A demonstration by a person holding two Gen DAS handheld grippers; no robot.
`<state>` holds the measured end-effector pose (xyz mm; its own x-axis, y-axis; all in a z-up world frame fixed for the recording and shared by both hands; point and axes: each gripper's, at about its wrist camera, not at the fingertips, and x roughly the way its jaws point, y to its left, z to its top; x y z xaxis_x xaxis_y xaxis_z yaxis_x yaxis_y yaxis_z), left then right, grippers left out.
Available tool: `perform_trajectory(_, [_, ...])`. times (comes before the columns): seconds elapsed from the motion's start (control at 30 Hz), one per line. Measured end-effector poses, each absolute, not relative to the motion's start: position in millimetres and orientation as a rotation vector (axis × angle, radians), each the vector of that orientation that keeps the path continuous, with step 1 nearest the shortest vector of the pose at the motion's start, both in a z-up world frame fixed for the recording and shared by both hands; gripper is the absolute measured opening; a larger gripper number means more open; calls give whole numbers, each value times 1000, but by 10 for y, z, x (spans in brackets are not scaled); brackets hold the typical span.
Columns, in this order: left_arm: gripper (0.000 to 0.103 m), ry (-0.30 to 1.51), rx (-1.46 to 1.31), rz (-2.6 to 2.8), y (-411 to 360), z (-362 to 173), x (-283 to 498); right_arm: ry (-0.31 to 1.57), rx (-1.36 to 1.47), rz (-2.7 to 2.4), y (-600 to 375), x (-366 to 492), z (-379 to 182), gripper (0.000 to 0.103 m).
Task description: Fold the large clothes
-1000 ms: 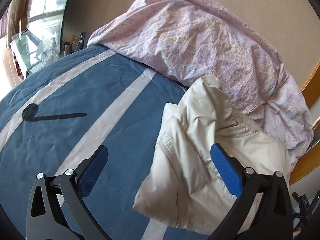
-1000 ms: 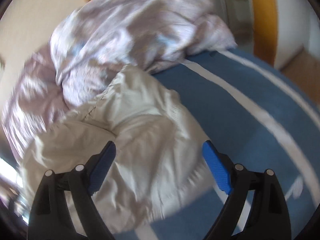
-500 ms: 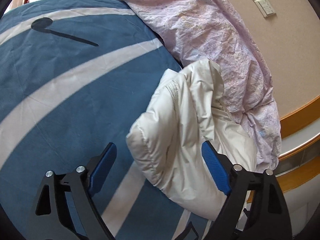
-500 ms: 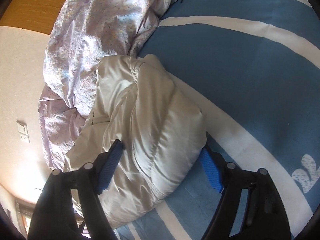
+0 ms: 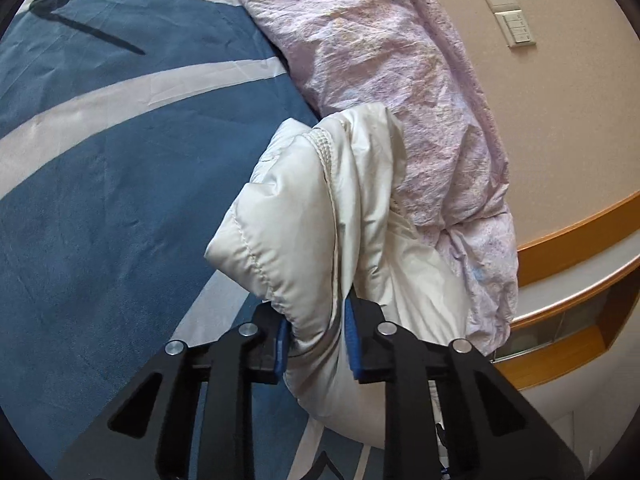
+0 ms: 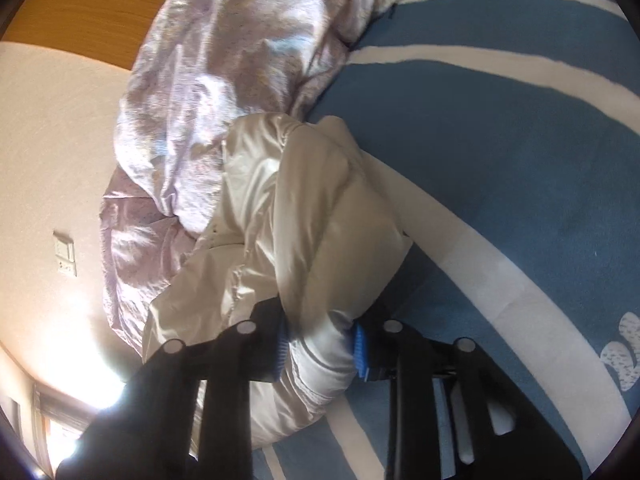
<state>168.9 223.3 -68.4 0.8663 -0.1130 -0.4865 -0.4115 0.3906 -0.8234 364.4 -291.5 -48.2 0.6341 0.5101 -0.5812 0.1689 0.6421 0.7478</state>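
Early in the fold, with left gripper point(image 5: 316, 338) and right gripper point(image 6: 319, 350) each clamped on a bunched edge of the cream puffer jacket point(image 5: 320, 216), crumpled on the blue bedcover point(image 5: 120, 184) beside the pink duvet point(image 5: 392, 80), spreading and folding left.

Jacket point(image 5: 320, 216) lies bunched on the bed point(image 5: 120, 184), along the edge nearest the wall point(image 5: 552, 120). Crumpled duvet point(image 5: 392, 80) heaped between jacket and wall, touching the jacket's far side. Left claw point(image 5: 316, 340) and right claw point(image 6: 320, 346) each clamp a fold at the jacket's near end. Switch plate point(image 5: 508, 12) on wall behind duvet.
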Motion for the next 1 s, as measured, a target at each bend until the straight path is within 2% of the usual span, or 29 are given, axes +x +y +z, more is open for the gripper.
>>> perform_trajectory(0.17, [17, 462, -1108, 182, 2269, -429, 1559, 837, 831, 311, -2831, 3492, -228, 22])
perform_trajectory(0.33, [16, 412, -1118, 161, 2333, -284, 1092, 821, 750, 424, -2733, 3121, 14, 22])
perform_trajectory(0.53, [16, 424, -1165, 188, 2363, -450, 414, 877, 584, 476, -2622, 2575, -52, 22])
perform_trajectory(0.6, [17, 444, -1192, 206, 2367, -567, 299, 888, 497, 443, -2564, 2472, -81, 27])
perform_trajectory(0.7, [26, 473, -1218, 234, 2378, -713, 266, 898, 412, 377, -2531, 2394, -104, 39])
perform_trajectory(0.73, [30, 477, -1219, 245, 2381, -727, 268, 901, 405, 362, -2528, 2383, -110, 47])
perform_trajectory(0.77, [33, 480, -1209, 257, 2382, -723, 265, 900, 395, 327, -2533, 2370, -102, 61])
perform_trajectory(0.8, [40, 486, -1185, 277, 2375, -698, 267, 887, 372, 272, -2542, 2343, -78, 68])
perform_trajectory(0.83, [54, 489, -1153, 304, 2366, -658, 268, 859, 344, 220, -2552, 2294, -50, 73])
perform_trajectory(0.9, [72, 476, -1103, 343, 2359, -593, 251, 773, 275, 101, -2570, 2198, 63, 73])
perform_trajectory(1.0, [77, 466, -1040, 367, 2344, -523, 265, 692, 198, 80, -2433, 2140, 205, 73])
